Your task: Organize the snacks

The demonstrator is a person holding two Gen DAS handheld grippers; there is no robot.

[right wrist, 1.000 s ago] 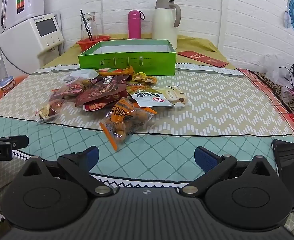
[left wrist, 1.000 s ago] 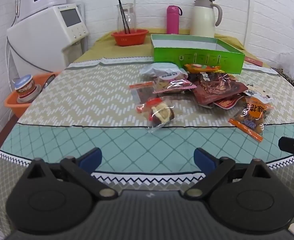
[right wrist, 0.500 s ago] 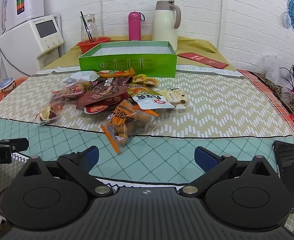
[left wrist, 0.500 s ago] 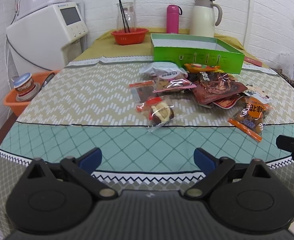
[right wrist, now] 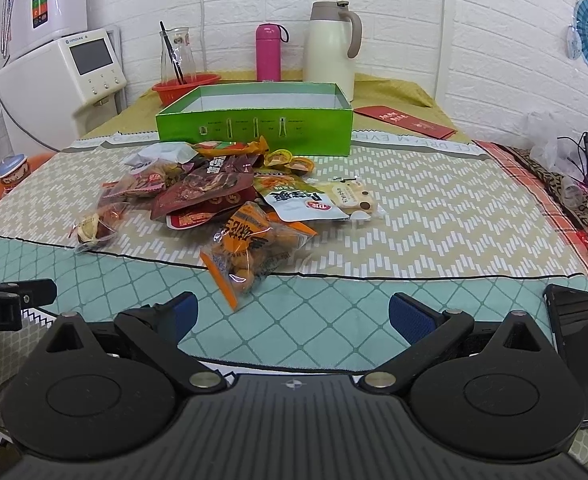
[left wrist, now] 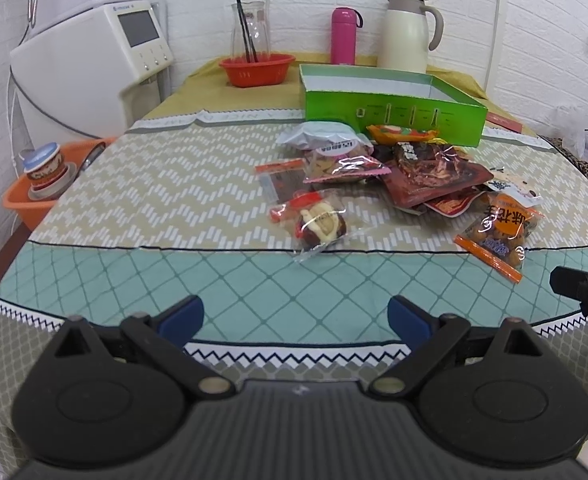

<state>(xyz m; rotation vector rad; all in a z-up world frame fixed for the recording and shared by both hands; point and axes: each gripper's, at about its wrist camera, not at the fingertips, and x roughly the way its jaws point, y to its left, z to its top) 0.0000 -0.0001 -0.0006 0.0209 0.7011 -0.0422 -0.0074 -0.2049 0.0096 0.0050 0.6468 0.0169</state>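
The left gripper [left wrist: 296,314] is held low over the near edge of the table, fingers spread wide w/ nothing between them. The right gripper [right wrist: 292,314] is held likewise, spread and empty, approx. level w/ the left; its tip is seen at the right edge of the left view.

Past both grippers a tablecloth [left wrist: 154,208] is laid over the table. A pile of snack packets [right wrist: 222,188] is heaped mid-table, well apart from either gripper. Nearest the right gripper an orange bag of round snacks [right wrist: 250,244] is lying across the line between the teal and beige bands. Nearest the left gripper a clear packet w/ a red-and-white sweet [left wrist: 318,224] is seen, set slightly apart from the heap.

Behind the pile a green box [right wrist: 254,124] is standing open-topped; its inside looks empty. Farther back, by the wall, a red bowl [left wrist: 257,69], a pink bottle [right wrist: 269,52] and a cream jug [right wrist: 330,46] are lined up. A dark phone [right wrist: 576,344] is lying at the near right corner.
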